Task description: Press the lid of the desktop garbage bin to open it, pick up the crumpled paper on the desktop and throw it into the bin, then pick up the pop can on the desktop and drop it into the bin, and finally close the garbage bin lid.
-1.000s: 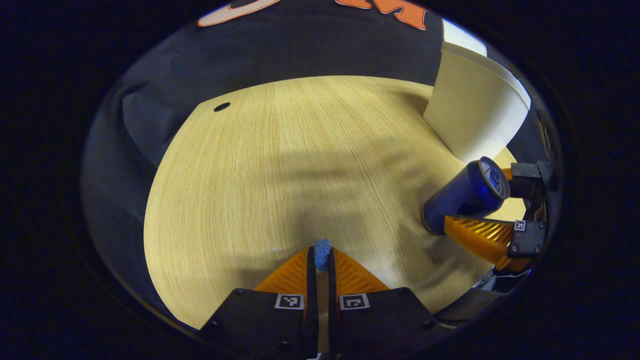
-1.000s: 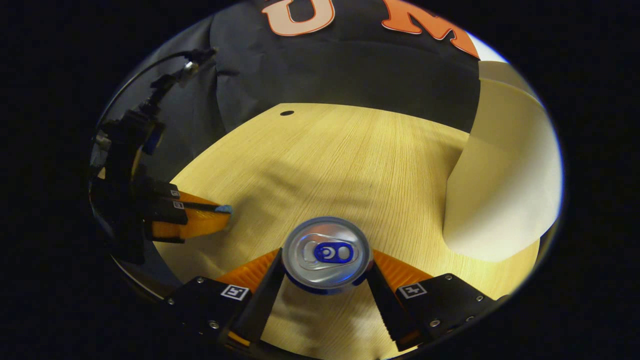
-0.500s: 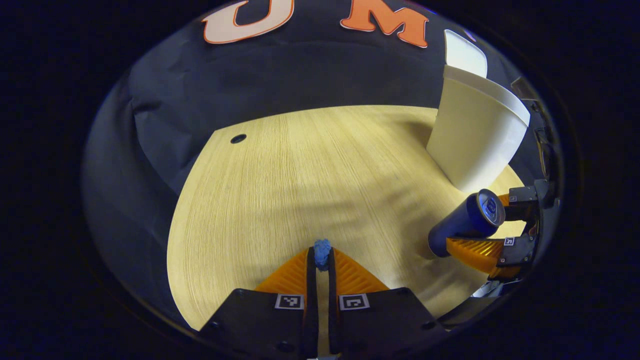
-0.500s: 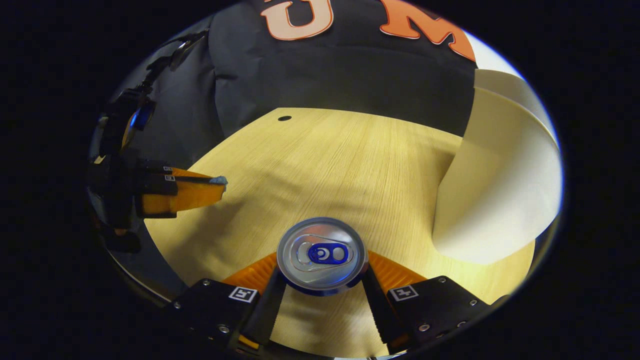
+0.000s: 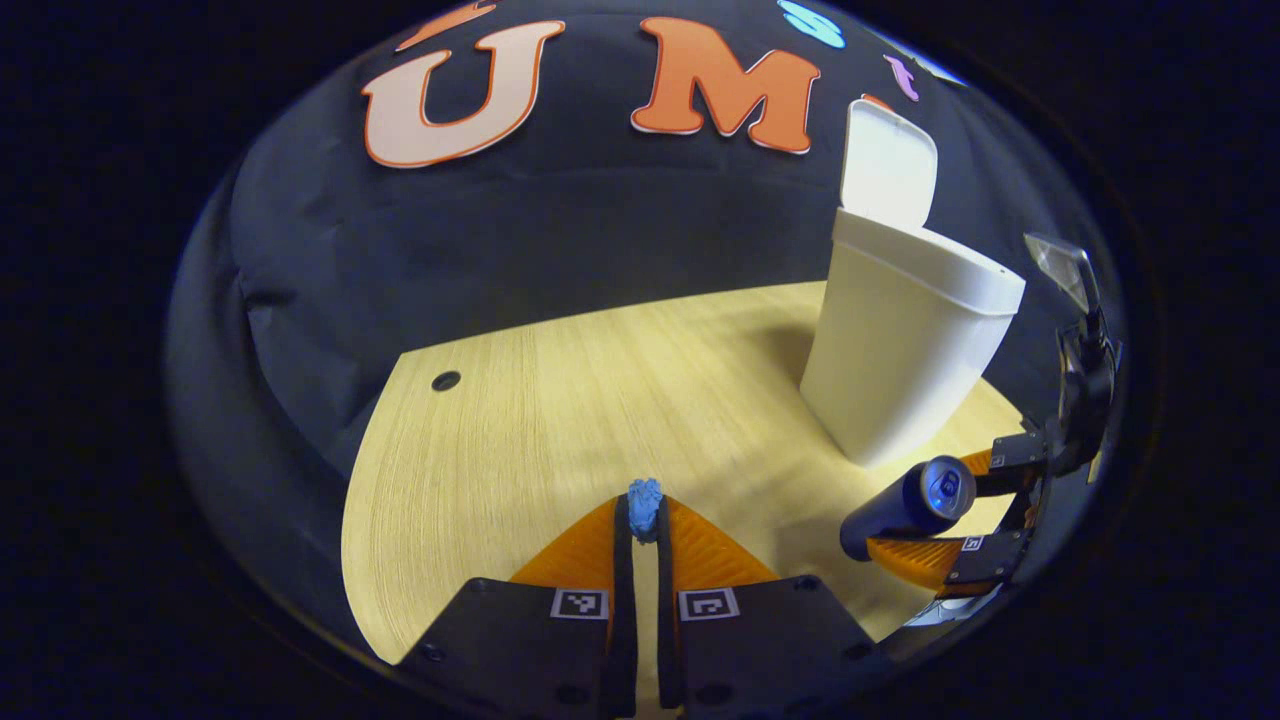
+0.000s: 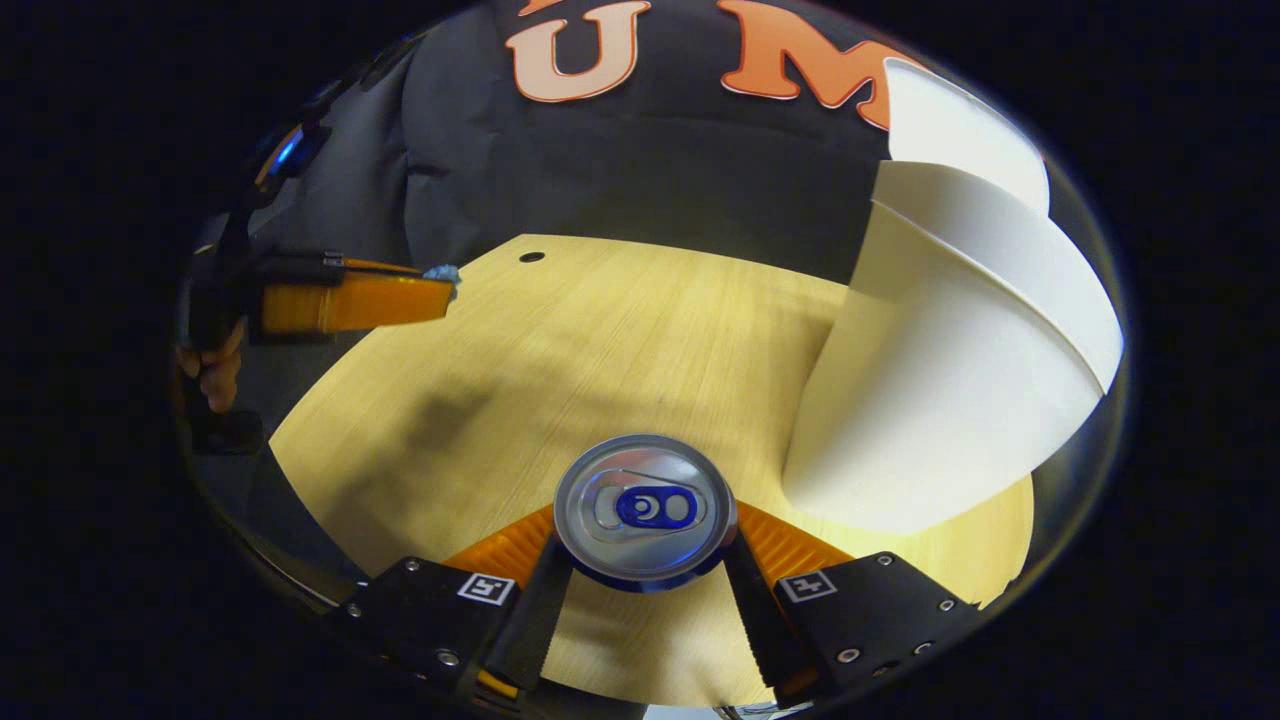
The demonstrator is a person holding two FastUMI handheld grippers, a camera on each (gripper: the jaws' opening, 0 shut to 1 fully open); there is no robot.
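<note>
Both grippers are loaded up. The right gripper (image 6: 640,540) has its jaws pinching the pop can (image 6: 645,508) by its sides, lifted off the desk (image 6: 600,340), long axis running straight out along the fingers so the pull-tab end faces the camera. The bin (image 6: 940,400) sits ahead and to the right of those jaws, lid (image 5: 888,165) flipped up, so the right hand's the closer one; I'd guess the can goes up over the rim next. The left gripper (image 5: 645,520) has its jaws squeezed nearly together on a small blue wad (image 5: 645,497), bin well off to their right.
</note>
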